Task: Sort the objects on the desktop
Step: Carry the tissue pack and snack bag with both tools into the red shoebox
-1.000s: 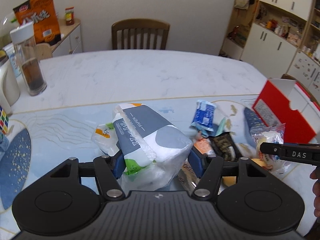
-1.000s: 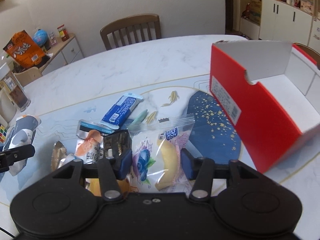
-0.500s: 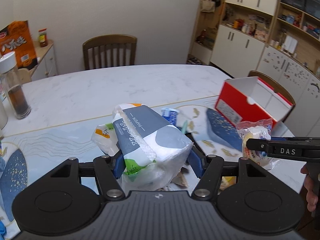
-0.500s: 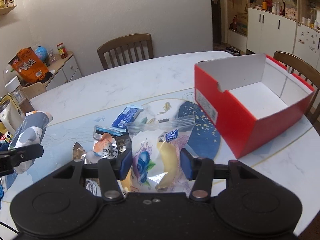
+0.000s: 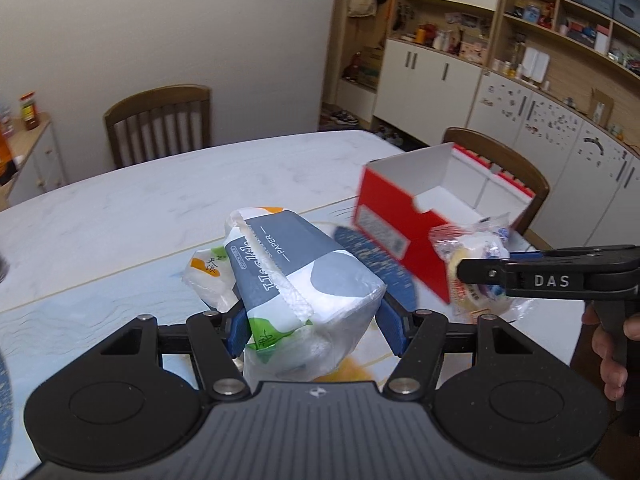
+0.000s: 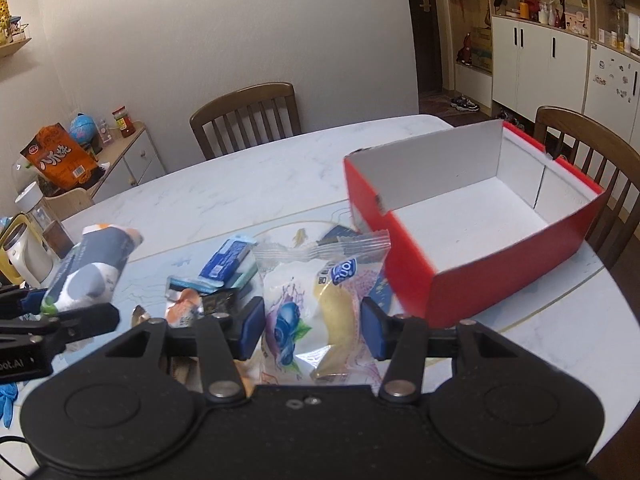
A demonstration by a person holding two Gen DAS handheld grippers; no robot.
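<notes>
My left gripper (image 5: 312, 330) is shut on a grey-and-white tissue pack (image 5: 296, 276) and holds it above the table; the pack also shows in the right wrist view (image 6: 90, 268). My right gripper (image 6: 312, 330) is shut on a clear snack bag with a yellow bun (image 6: 320, 304), lifted above the table; the bag also shows in the left wrist view (image 5: 476, 268). An open red box with a white inside (image 6: 472, 216) stands on the table to the right, also in the left wrist view (image 5: 404, 208).
Several small snack packets (image 6: 224, 268) lie on the table mat left of the box. A bottle (image 6: 44, 220) and kettle (image 6: 24, 256) stand at the far left. Wooden chairs (image 6: 248, 116) stand behind the table and beside the box (image 6: 588, 152).
Both grippers have risen and swung right toward the red box, each carrying its item. The box now looks nearer and its inside shows.
</notes>
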